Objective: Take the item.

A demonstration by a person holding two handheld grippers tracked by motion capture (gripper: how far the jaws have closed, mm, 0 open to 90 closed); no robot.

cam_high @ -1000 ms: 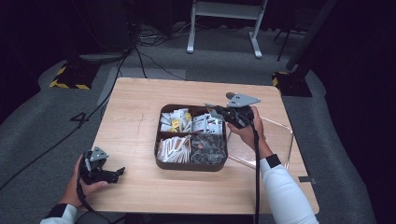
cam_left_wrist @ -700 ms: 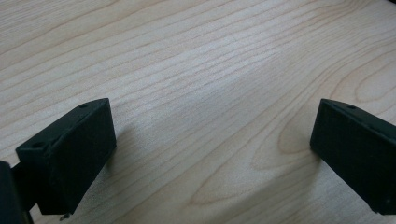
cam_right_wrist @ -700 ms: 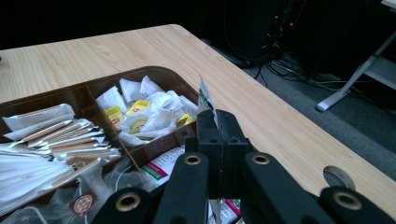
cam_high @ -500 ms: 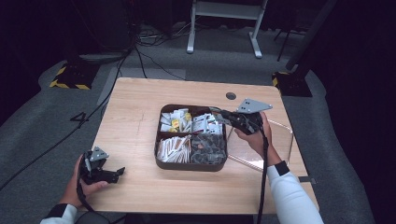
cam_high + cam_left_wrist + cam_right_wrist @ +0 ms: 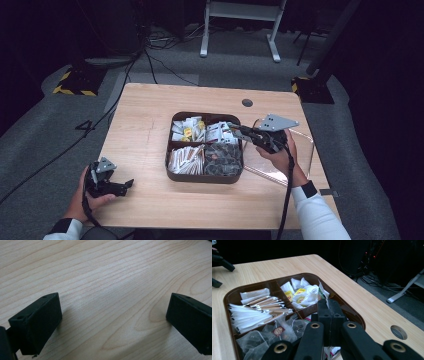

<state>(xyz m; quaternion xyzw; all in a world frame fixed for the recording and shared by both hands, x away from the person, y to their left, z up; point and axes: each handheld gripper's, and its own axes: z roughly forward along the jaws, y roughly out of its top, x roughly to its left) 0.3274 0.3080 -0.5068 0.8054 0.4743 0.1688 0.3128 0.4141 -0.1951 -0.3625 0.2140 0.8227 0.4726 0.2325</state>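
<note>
Dark floor with cables surrounds a light wooden table (image 5: 150,115); a brown tray (image 5: 170,165) with 4 compartments sits near its middle, and a clear lid (image 5: 305,150) lies flat on the table just right of it. Far-left compartment holds white and yellow sachets (image 5: 186,129); far-right holds white packets (image 5: 216,132); near-left holds paper stick packets (image 5: 186,156); near-right holds dark tea bags in clear wrap (image 5: 222,159).

At the near-left corner, the left hand (image 5: 82,197) rests on the table holding the left gripper (image 5: 122,186); in the left gripper view its 2 jaws stand wide apart over bare wood, nothing between them; this matches the picture from 1.0 s ago, the hand not having shifted.

On the right, the right hand (image 5: 280,155) holds the right gripper (image 5: 234,131) at the tray's far-right compartment; in the right gripper view (image 5: 328,305) its jaws are pressed together, and a thin white packet (image 5: 321,292) edge rises at their tips; whether it is pinched or merely behind them I cannot tell. Compared with 1.0 s ago, the right hand and gripper have drawn back to the right and nearer, so the grey plate now lies over the lid's left edge rather than over the tray; the tray and lid have stayed put.
</note>
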